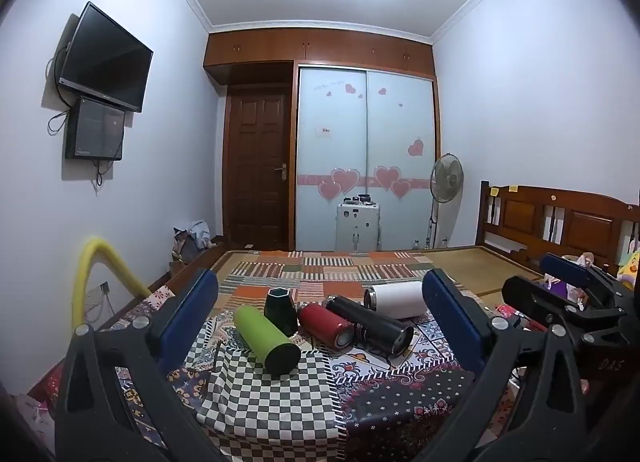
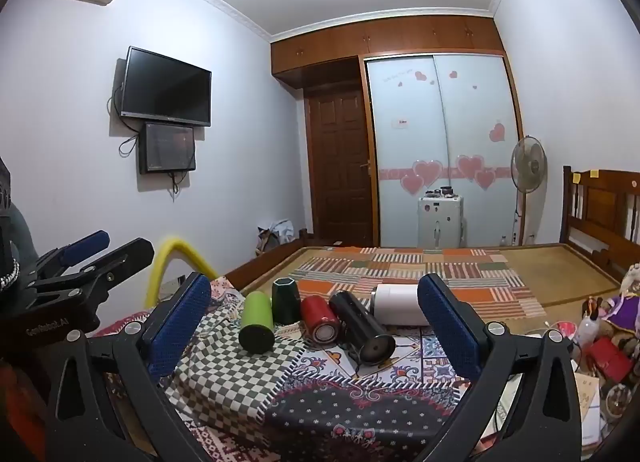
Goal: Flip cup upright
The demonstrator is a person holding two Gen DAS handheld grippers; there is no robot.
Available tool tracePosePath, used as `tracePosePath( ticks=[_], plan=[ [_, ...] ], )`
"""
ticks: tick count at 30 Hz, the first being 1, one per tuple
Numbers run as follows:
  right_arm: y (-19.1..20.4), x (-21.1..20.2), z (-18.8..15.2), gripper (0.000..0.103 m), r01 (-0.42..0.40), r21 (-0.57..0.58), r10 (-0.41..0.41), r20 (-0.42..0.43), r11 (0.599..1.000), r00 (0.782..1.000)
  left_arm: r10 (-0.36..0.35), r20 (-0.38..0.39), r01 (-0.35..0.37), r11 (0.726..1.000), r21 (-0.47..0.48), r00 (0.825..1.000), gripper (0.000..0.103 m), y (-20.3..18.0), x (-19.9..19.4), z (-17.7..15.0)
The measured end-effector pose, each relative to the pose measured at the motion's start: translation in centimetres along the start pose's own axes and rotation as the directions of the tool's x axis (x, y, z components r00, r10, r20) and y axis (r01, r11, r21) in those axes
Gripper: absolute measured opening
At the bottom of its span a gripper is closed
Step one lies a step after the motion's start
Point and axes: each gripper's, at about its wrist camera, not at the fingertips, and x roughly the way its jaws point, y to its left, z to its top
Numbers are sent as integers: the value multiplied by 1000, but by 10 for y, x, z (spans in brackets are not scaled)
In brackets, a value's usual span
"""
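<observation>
On the patchwork bedspread [image 1: 400,390] nothing looks flipped yet: white [image 1: 396,300], black [image 1: 370,326], green [image 1: 266,340] and red [image 1: 326,324] cups lie sideways, beyond the left gripper [image 1: 320,318] and right gripper [image 2: 316,322], both spread wide, empty
</observation>
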Motion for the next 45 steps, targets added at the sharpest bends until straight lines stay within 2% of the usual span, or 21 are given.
tracePosePath(
  ticks=[1,8,45],
  plan=[
    [0,0,0,103,1,0,-1,1,1000,1000,1,-33,-2,1000,-16,999,103,5,7,3],
    [0,0,0,103,6,5,-6,-3,1000,1000,19,-3,-19,1000,9,1000,103,0,6,-3],
    [-6,0,-3,103,26,7,-26,-10,1000,1000,-2,-8,2,1000,12,1000,103,0,6,-4]
  ],
)
